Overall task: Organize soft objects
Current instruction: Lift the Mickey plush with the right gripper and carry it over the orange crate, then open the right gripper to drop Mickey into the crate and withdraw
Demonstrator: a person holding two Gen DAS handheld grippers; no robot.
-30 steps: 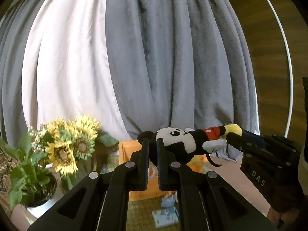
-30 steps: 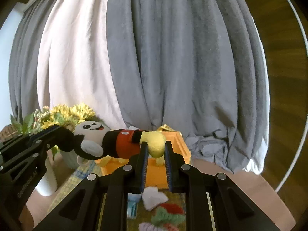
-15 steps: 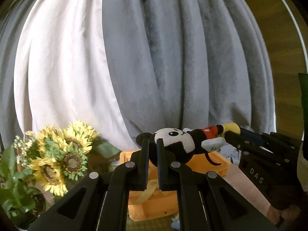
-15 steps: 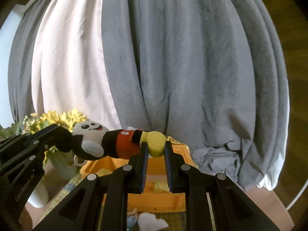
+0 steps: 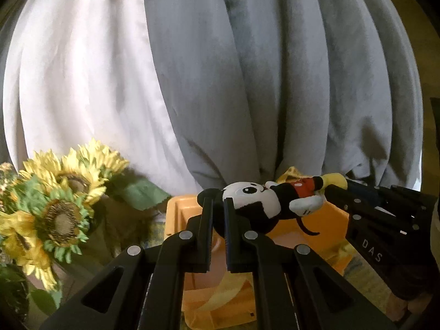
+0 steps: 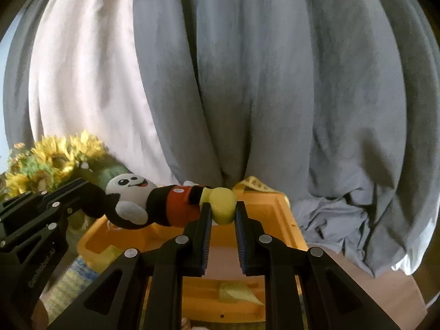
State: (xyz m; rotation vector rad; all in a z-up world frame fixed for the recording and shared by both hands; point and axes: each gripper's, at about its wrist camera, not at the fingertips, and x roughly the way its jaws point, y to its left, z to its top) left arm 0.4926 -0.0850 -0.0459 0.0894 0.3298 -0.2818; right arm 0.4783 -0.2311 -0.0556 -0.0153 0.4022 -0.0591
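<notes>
Left gripper [image 5: 217,206], nearest: jaws clenched on the black ear of the plush [image 5: 264,206], taking the head end. Right gripper [image 6: 222,211]: jaws clamped on the plush's yellow foot [image 6: 222,205], taking the other end. Held at both ends, the plush hangs level, face up, stretched between the two tools, so that the limp body probably does not sag or swing during carriage. It hangs in the air above the orange bin [image 6: 275,206], touching neither rim nor floor; the placement step is judged close but not yet done. Yellow cloth [image 6: 236,293] lies in the bin, near its front edge. Beside the bin's left edge stand sunflowers [image 5: 60,214]. Behind everything, grey and white curtains [image 5: 247,82].
</notes>
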